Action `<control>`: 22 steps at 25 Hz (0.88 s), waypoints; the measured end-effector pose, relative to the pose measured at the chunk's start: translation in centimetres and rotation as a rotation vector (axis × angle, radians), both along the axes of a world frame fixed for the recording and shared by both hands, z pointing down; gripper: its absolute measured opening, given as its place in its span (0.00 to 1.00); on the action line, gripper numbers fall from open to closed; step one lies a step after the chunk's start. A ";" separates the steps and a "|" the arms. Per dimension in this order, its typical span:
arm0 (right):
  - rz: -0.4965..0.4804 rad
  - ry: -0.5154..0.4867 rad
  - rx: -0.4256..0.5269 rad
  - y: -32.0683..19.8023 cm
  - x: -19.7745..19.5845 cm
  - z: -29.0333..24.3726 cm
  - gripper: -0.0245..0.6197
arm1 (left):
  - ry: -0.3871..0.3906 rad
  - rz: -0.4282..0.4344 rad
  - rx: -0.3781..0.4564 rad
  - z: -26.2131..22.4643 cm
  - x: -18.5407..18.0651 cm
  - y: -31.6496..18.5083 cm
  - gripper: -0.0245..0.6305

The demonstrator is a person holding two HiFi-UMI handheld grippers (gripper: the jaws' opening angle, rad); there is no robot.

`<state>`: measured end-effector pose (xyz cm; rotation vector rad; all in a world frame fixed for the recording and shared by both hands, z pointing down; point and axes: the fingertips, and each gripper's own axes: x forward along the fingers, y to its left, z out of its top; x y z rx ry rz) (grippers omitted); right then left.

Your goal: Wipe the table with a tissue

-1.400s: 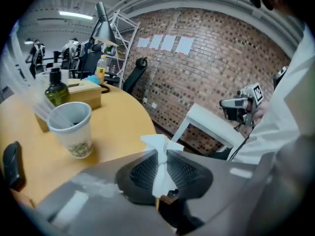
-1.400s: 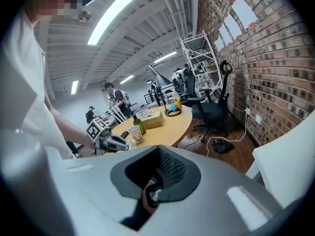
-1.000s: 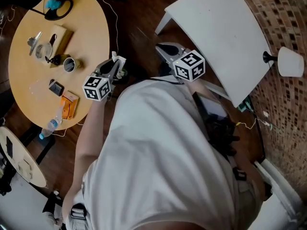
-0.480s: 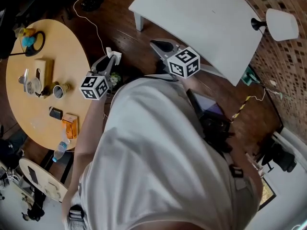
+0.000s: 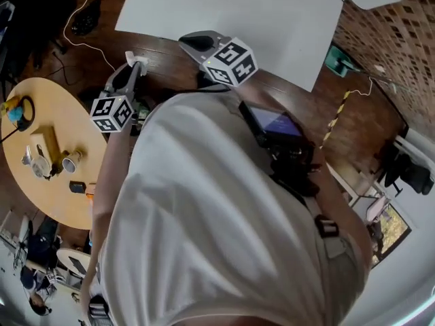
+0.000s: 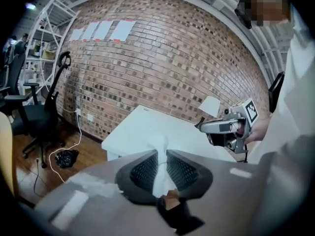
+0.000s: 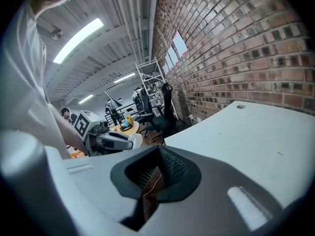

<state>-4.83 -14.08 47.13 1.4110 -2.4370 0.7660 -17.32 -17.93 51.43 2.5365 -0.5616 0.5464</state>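
Both grippers have swung away from the round wooden bench (image 5: pixel 47 182), which now sits at the lower left of the head view, toward the white bench (image 5: pixel 238 12) ahead. The left gripper (image 5: pixel 134 66) has its jaws closed on a white tissue (image 6: pixel 160 176), held in the air short of the white bench. The right gripper (image 5: pixel 194 41) hovers by that bench's near edge, jaws together with nothing between them.

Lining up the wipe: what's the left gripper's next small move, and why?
Probably ease the left gripper forward and down onto the white table: its jaws are clamped on the tissue, but it sits short of the table's edge, over the floor.
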 end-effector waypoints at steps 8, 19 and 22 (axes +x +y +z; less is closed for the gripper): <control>0.065 -0.036 0.057 -1.5 8.6 -2.0 0.05 | -0.069 0.174 0.024 -0.4 11.3 -1.1 0.13; 0.161 -0.101 0.059 1.2 17.3 -1.5 0.05 | -0.174 0.282 0.031 0.3 21.6 -2.4 0.13; 0.194 -0.098 0.033 1.8 18.2 -0.7 0.05 | -0.182 0.299 0.016 1.1 22.4 -2.7 0.13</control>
